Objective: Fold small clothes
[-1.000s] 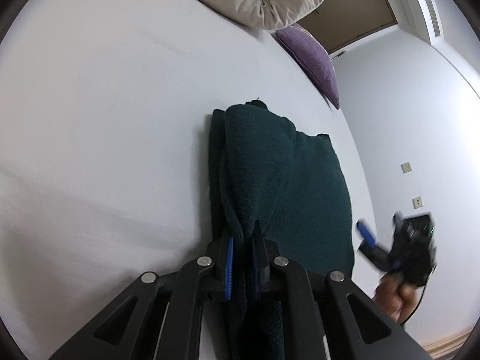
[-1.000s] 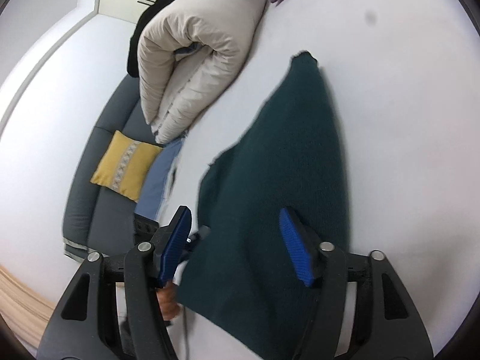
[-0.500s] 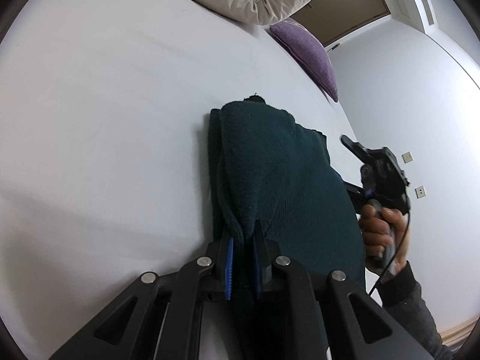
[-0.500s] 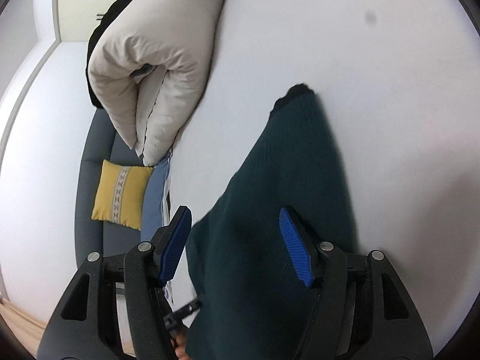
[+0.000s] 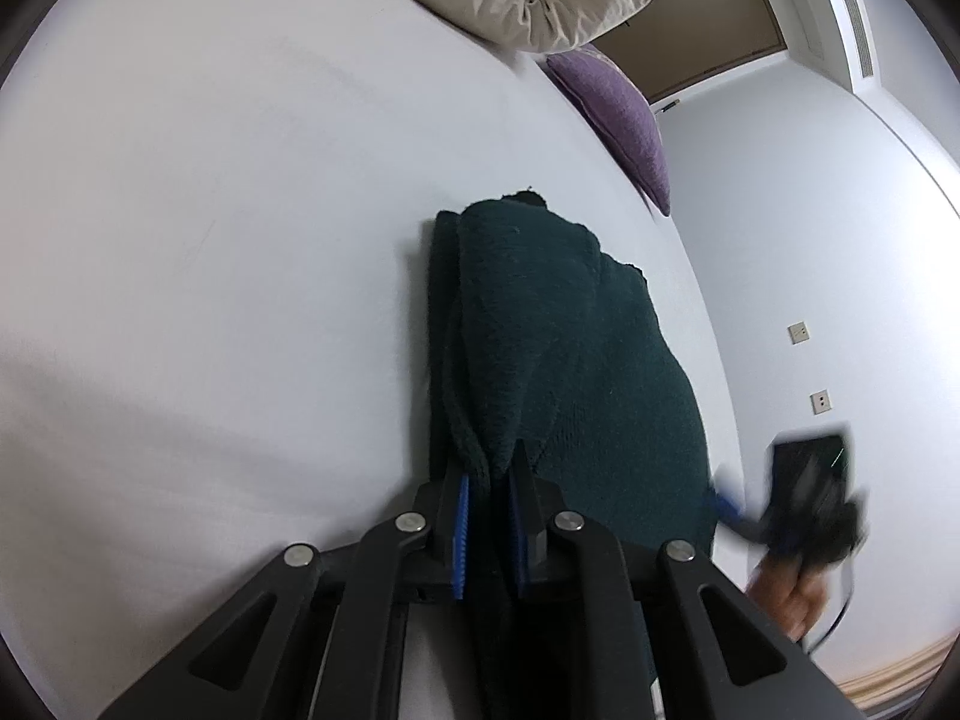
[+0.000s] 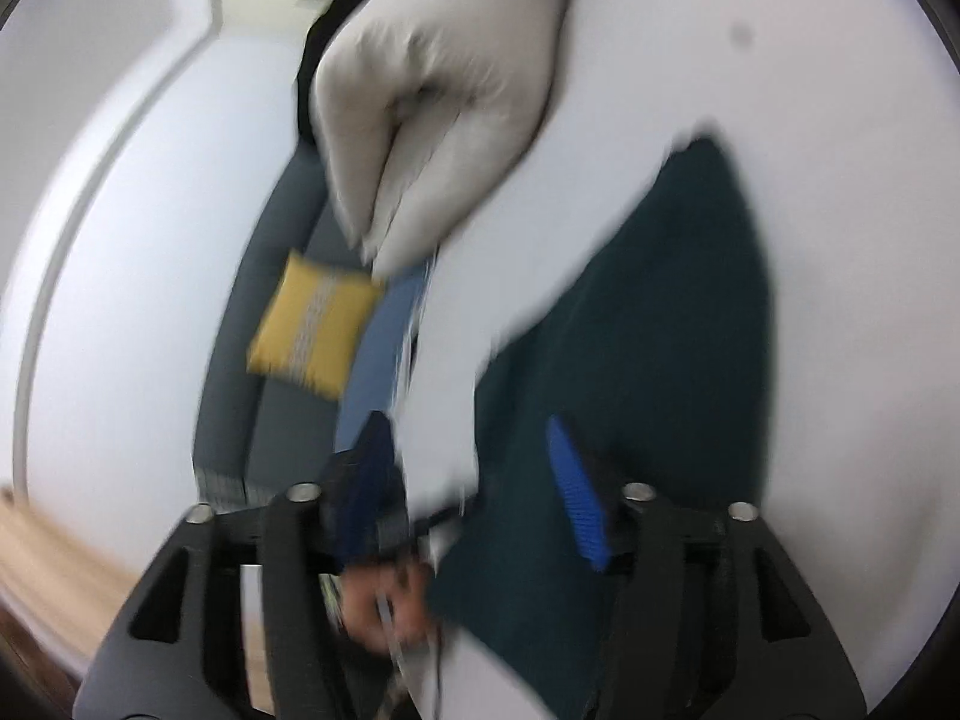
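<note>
From my left wrist view, the left gripper (image 5: 489, 498) has its blue pads narrowed onto a bunched fold of the dark green garment (image 5: 564, 354), just as it did a second ago; that grip has not changed. The garment lies on the white bed (image 5: 210, 210), folded lengthwise, with its far end toward the purple pillow (image 5: 618, 120). What has changed is at the right edge: half a second ago the right gripper (image 5: 729, 504) was raised beside the garment, and now it sits lower, blurred, just off the garment's near right corner, with the hand (image 5: 792, 594) beneath it.

In my right wrist view the picture has turned blurred. The right gripper (image 6: 474, 480) stands about half open, nothing pinched; its right pad (image 6: 576, 498) hangs over the garment (image 6: 648, 348) (I cannot tell if it touches). This view alone shows the grey sofa (image 6: 270, 324) with its yellow cushion (image 6: 315, 327), the rolled beige duvet (image 6: 438, 96) in full, and my left hand (image 6: 384, 612) low at the bed edge. The left view alone shows the pinched fold and the wall sockets (image 5: 798, 333).
</note>
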